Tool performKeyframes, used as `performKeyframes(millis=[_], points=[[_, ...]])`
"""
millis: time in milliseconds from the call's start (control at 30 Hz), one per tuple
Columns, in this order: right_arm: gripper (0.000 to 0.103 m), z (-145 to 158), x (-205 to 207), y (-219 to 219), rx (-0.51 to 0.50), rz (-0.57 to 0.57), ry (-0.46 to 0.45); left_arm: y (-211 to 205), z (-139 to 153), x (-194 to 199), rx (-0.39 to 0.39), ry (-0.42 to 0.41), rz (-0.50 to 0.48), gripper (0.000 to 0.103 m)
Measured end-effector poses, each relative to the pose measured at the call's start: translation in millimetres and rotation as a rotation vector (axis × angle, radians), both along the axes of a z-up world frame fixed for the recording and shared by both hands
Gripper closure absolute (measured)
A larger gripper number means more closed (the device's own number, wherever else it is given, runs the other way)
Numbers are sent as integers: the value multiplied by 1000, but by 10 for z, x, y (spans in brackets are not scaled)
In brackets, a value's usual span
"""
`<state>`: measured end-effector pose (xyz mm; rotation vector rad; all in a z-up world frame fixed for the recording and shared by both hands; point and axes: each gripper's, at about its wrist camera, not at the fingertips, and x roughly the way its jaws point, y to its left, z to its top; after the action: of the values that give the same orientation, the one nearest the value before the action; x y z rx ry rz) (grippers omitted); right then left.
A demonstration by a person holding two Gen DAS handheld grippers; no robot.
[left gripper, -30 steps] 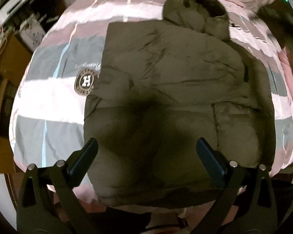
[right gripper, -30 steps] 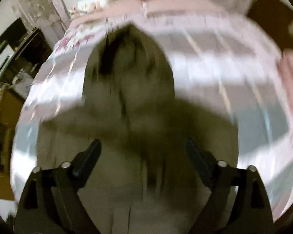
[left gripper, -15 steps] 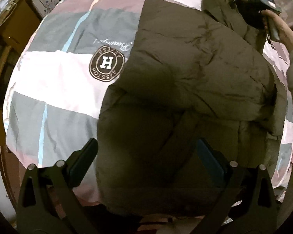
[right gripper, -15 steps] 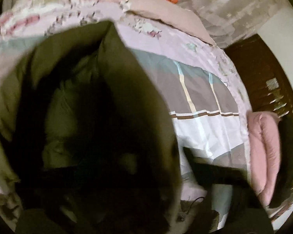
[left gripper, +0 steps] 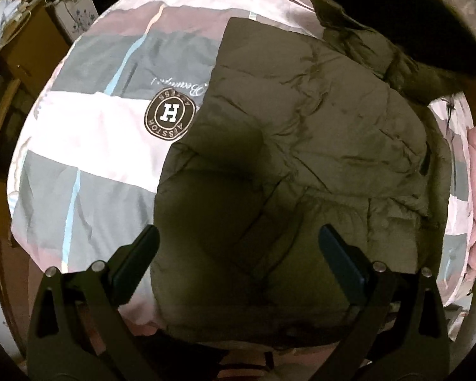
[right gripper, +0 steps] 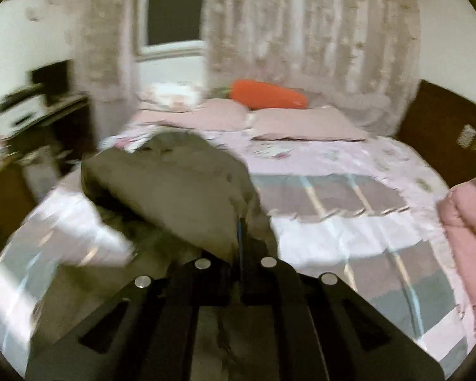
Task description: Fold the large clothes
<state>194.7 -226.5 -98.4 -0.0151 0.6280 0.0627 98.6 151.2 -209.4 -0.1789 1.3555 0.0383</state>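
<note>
An olive-green padded jacket point(left gripper: 301, 146) lies on a bed covered by a quilt point(left gripper: 89, 133) with grey, white and pink-brown blocks. In the left wrist view the jacket fills the middle and the right part of the bed, and its near hem reaches the near edge of the bed. Its left side is folded in, so the left edge makes a straight line. This edge lies just beside a round brown badge point(left gripper: 169, 115) with a white letter H, printed on the quilt.

The left hand-held gripper point(left gripper: 238, 247) hangs above the near part of the jacket and points steeply down. Its two fingers stand wide apart and nothing is between them. The jacket's hood point(left gripper: 349, 22) is lifted at the far right.

The right hand-held gripper point(right gripper: 240, 238) has its fingers pressed together on a piece of the jacket's point(right gripper: 174, 197) fabric, and the cloth rises from the bed up to the fingertips like a tent. This view is blurred. I cannot tell for sure which part of the jacket is pinched there.

At the far end of the bed lie two pink pillows point(right gripper: 301, 123) and, behind them, an orange carrot-shaped cushion point(right gripper: 269, 95). A lace curtain point(right gripper: 301, 38) hangs behind. A folded pink blanket point(right gripper: 463, 228) lies at the right edge of the bed.
</note>
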Motion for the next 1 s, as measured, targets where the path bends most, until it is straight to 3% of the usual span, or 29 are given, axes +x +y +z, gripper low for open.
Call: performKeyframes(millis=[100,167,233,267,367,400,467,500,567,667,767,867,933,967,1000], points=[[93,-320,-550,-263,-12,0,137,-35,13,-9,9,-4,-8,2],[71,-593,-809,-455,-53,-63,229,-76,8,5,23,-1,-19,2],[26,-799,-966,-579,-42,-124,296,-118,6,30,33,0,-19,2],[18,-903,-1049,-685,5,-151,340,-122,1,46,33,-1,-16,2],[16,-980,-1156,-893,207,-182,378,-186,-9,186,-1,-2,-6,2],[11,-979,-1154,-958,286,-185,381,-226,-9,283,-22,-5,5,2],[5,-1037,-1144,-1003,511,-187,381,-293,34,422,-41,-54,36,2],[5,-1103,-1091,-1010,653,-181,407,-338,62,509,-58,-92,57,2],[5,-1243,-976,-987,840,-164,488,-411,68,681,-128,-131,98,2],[5,-1290,-933,-848,927,-153,533,-527,-113,935,-323,-112,115,2],[5,-1306,-888,-665,871,-116,564,-584,-460,1141,-299,-37,145,2],[5,-1327,-913,-469,789,-92,585,-478,-871,1207,-423,82,240,3],[5,-1371,-919,-392,765,-80,603,-448,-960,1210,-468,102,262,25],[5,-1377,-948,-359,764,-78,608,-463,-948,1218,-486,100,247,53],[5,-1387,-934,-327,767,-75,615,-491,-913,1227,-504,96,222,74]])
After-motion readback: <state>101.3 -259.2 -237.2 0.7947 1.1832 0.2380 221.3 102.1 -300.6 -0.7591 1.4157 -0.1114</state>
